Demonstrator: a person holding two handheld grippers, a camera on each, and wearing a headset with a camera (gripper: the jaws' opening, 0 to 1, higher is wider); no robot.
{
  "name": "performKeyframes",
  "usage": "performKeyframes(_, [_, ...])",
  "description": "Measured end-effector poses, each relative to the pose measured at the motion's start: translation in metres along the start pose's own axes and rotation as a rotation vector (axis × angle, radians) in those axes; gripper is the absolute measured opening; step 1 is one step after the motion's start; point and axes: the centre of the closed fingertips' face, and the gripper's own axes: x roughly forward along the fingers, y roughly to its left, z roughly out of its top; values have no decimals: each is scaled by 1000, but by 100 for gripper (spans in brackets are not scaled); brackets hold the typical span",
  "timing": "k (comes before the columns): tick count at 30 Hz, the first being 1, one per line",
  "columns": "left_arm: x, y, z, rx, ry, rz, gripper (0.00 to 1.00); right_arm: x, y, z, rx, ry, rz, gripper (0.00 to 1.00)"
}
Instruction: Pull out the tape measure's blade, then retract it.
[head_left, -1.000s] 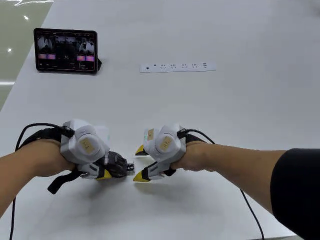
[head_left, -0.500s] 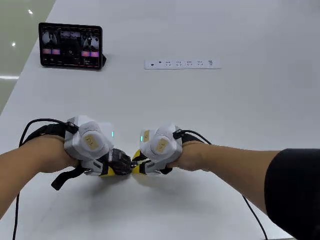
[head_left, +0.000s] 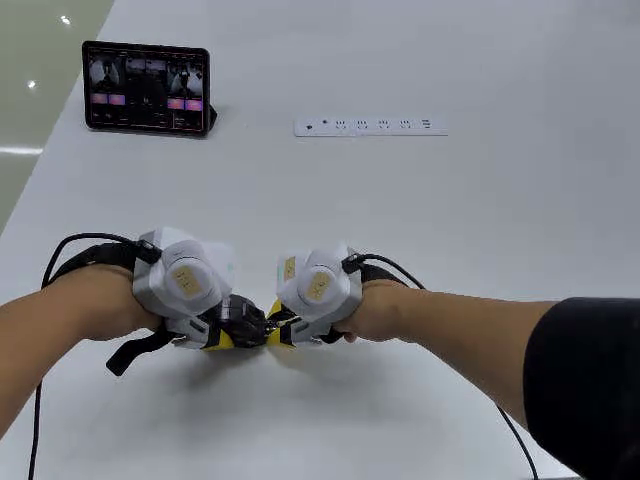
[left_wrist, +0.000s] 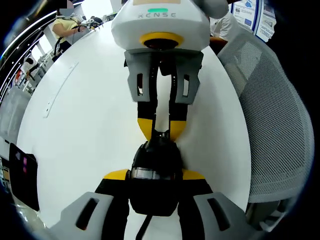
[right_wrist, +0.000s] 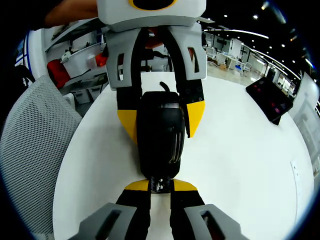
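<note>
At the near edge of the tabletop (head_left: 450, 220), the two grippers meet tip to tip with the tape measure (head_left: 245, 322) between them. It is held low over the surface, and I cannot tell whether it touches.

In the left gripper view, the left gripper (left_wrist: 155, 176) has its yellow-tipped fingers (left_wrist: 117, 175) closed on either flank of the black case. This looks like an anchoring hold, gripping the case across its width so that the mouth points straight at the other hand.

The right gripper (right_wrist: 160, 187) comes in along the same line. In its own view its fingers (right_wrist: 137, 186) are pinched together on the small metal end hook (right_wrist: 159, 185) at the case's mouth. Gripping the hook rather than the case gives this hand the one part that can slide out.

No length of blade shows between hook and case, so I judge that the pull has not started. The hands are set up to draw apart in a straight line, which should keep the blade from kinking or twisting as it comes out. The pinch on the hook is narrow and could slip under the spring's pull.

A tablet (head_left: 147, 88) and a power strip (head_left: 370, 126) lie far back on the tabletop, well away from the work.
</note>
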Motion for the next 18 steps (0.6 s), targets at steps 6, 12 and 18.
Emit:
performKeyframes(6, [0, -1, 0, -3, -2, 0, 32, 0, -1, -2, 9, 6, -13, 10])
performKeyframes(12, [0, -1, 1, -2, -4, 0, 32, -1, -1, -3, 20, 5, -19, 10])
performKeyframes(18, [-1, -1, 1, -6, -9, 0, 32, 0, 0, -3, 19, 9, -18, 10])
